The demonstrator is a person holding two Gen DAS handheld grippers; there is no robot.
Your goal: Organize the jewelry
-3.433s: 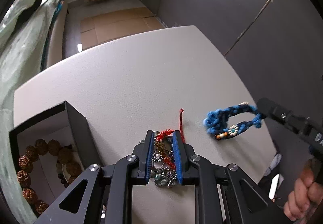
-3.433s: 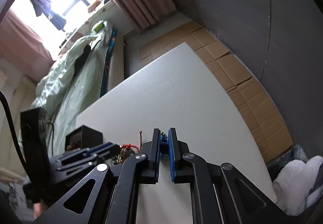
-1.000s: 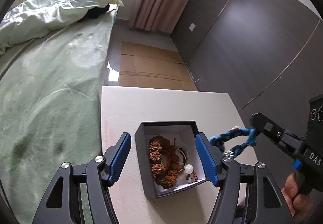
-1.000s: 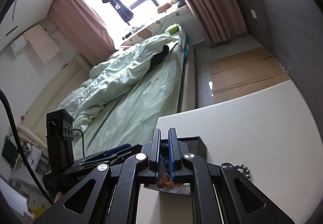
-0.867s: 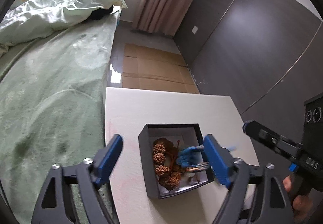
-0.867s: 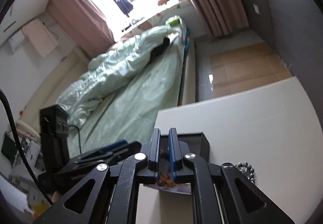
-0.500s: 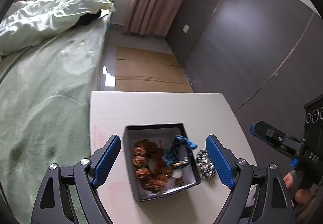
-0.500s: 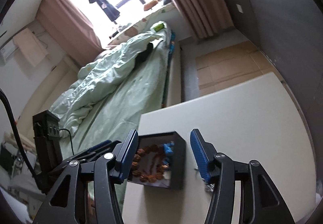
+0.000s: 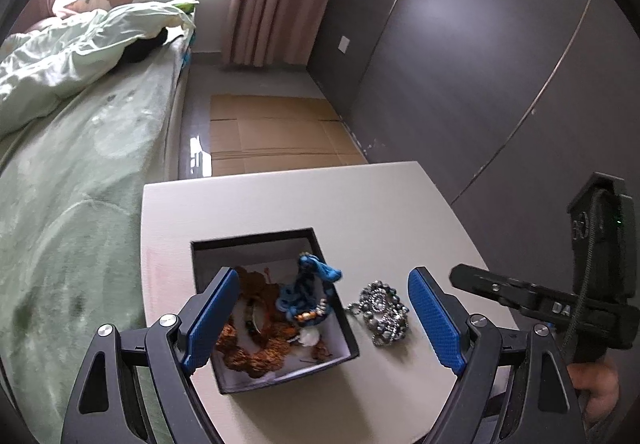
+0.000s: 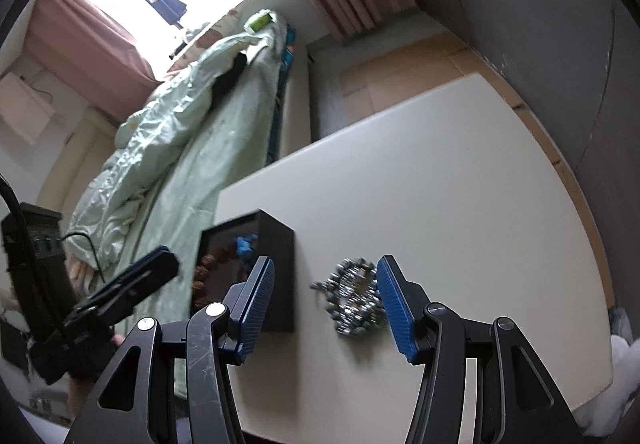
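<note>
A black open box (image 9: 206, 254) sits on the white table (image 9: 280, 200). Inside it lie a brown bead bracelet (image 9: 256, 356) and a blue braided bracelet (image 9: 308, 284). A silver-grey bead bracelet (image 9: 382, 310) lies on the table just right of the box; it also shows in the right wrist view (image 10: 354, 298). My left gripper (image 9: 324, 318) is open and empty above the box. My right gripper (image 10: 326, 300) is open and empty above the silver bracelet, beside the box (image 10: 276, 264).
A bed with a green quilt (image 9: 60, 148) runs along the table's left side. Cardboard sheets (image 9: 272, 136) cover the floor beyond the table. A dark wall (image 9: 460, 64) stands at the right. The table's far half holds nothing.
The blue bracelet has gone from my right gripper into the box, and that gripper has opened and drawn back to the right. My left gripper stays open over the box.
</note>
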